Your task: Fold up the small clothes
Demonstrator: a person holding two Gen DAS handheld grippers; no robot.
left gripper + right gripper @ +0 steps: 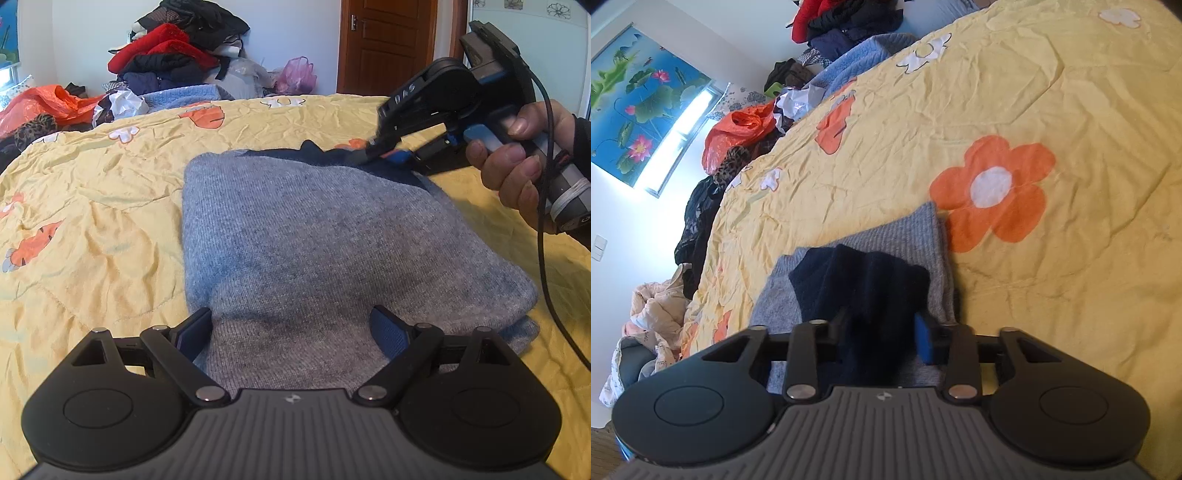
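Nearest, the left hand-held gripper hovers released, jaws wide, over the near edge of the grey sweater, which lies partly folded on the yellow bed cover, its long axis running near to far. At the garment's far right corner, the right hand-held gripper is clenched on the dark navy part. The coming fold likely turns on that far corner, so the right hand is nearer. Beyond, piled clothes sit at the bed's far edge.

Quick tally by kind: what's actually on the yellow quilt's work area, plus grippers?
Grey knit garment: 1
Navy piece, clamped by right gripper: 1
Grippers, left gripper and right gripper: 2
Total: 4
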